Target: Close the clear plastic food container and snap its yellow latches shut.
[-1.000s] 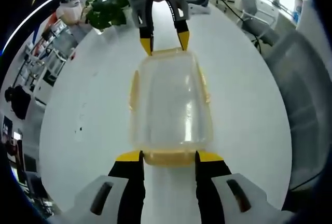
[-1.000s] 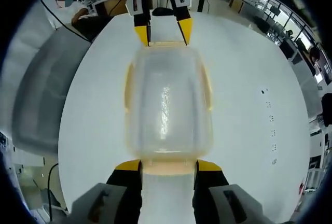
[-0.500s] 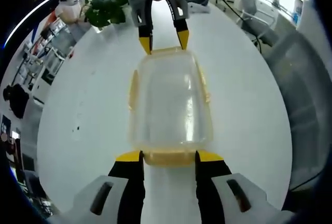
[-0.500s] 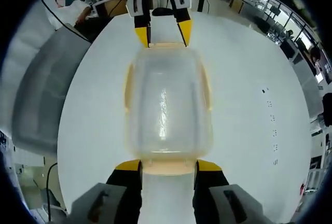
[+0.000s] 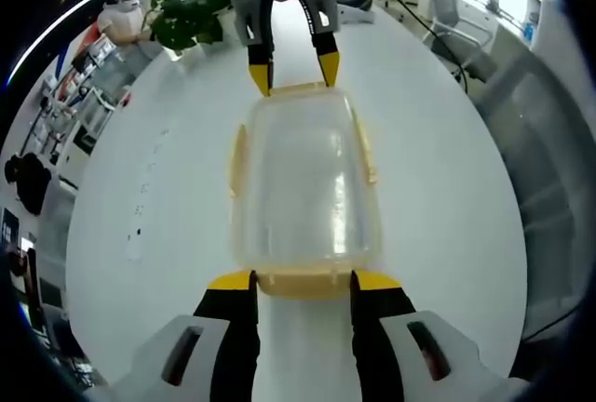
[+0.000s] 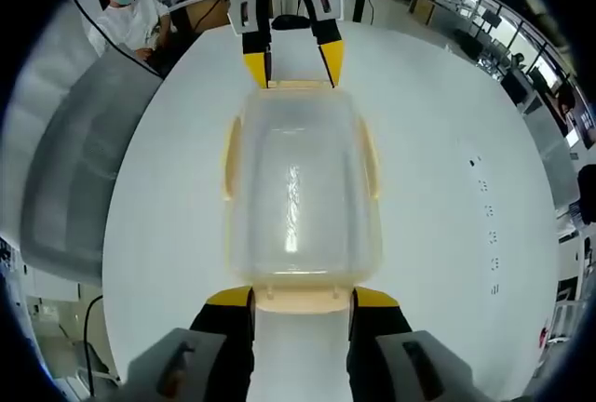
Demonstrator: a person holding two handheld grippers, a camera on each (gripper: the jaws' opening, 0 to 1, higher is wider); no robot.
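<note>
At the table's (image 5: 447, 188) far edge in the left gripper view stands a plant (image 5: 186, 16); nothing blocks the box (image 5: 303, 188), which lies mid-table with its clear lid down and yellow latches along its sides. The left gripper (image 5: 302, 283) and right gripper (image 6: 300, 301) each have their jaws open wide, straddling an end latch, one at each end.

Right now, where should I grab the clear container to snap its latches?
Take the container by its short ends: each gripper's open jaws already flank a yellow end latch. Come in lengthwise, since the long sides carry their own flaps and the lid is smooth.
</note>
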